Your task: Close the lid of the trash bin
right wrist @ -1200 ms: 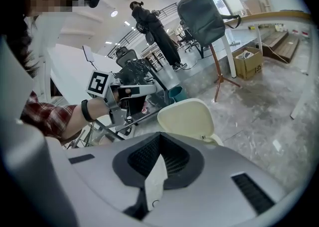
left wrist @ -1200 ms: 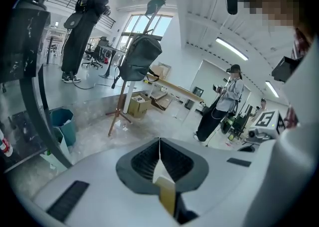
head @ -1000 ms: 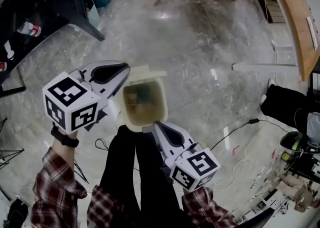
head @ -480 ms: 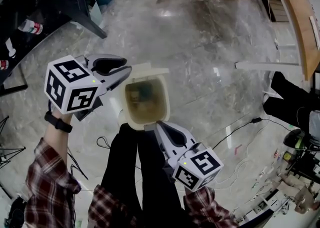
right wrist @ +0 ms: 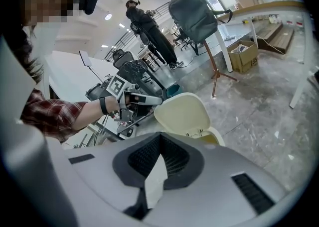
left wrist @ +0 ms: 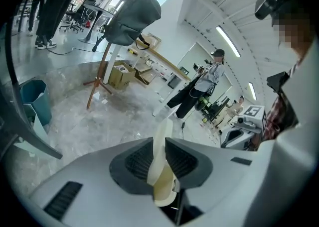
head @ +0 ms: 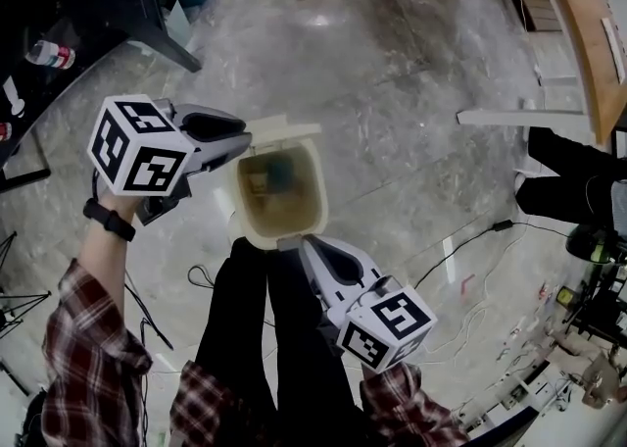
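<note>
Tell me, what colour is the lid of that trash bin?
Cream, a pale yellowish white. The lid shows best in the right gripper view.

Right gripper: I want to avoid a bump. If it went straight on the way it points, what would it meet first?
The right gripper, shut on the trash bin's near rim, points across the open mouth at the raised lid, which the left gripper holds; likely that first, though depth is unclear.

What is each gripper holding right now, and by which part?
The left gripper holds the open lid by its edge. The right gripper has its fingers shut on the near rim of the trash bin.
</note>
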Available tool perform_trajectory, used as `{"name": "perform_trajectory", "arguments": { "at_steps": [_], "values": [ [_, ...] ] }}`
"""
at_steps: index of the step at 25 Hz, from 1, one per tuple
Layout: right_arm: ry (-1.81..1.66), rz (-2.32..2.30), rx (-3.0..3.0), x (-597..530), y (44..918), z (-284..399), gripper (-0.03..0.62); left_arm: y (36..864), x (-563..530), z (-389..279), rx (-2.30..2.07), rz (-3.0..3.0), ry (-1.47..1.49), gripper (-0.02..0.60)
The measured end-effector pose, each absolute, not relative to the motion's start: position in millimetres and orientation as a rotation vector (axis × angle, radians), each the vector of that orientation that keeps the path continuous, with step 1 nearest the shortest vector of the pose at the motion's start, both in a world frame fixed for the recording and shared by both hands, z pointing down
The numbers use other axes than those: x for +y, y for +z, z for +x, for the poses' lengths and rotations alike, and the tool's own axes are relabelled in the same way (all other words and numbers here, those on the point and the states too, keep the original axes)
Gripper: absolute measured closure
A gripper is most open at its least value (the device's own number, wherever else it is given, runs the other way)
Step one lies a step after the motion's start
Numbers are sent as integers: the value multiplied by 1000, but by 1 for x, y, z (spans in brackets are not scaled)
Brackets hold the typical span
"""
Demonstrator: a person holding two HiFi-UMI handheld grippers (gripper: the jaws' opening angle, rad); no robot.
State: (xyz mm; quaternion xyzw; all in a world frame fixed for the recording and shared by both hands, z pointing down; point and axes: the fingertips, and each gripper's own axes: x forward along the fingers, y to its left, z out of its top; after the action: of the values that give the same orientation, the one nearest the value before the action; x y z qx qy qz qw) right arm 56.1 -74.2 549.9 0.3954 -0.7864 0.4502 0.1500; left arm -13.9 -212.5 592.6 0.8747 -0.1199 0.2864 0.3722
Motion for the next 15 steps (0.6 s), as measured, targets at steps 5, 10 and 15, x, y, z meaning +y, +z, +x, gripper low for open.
{"name": "perform_trajectory", "arguments": {
  "at_steps": [5,10,15],
  "values": [
    [1297,1155,-2268,-75,547,59,582,594,-192,-8,-253,2197,719,503],
    [1293,1177,-2289,-78,539,60,582,597,-159,0,-178,2180,741,503],
    [1292,1194,-2292,-72,538,65,582,610,-115,11,-137,2164,766,504]
  ]
}}
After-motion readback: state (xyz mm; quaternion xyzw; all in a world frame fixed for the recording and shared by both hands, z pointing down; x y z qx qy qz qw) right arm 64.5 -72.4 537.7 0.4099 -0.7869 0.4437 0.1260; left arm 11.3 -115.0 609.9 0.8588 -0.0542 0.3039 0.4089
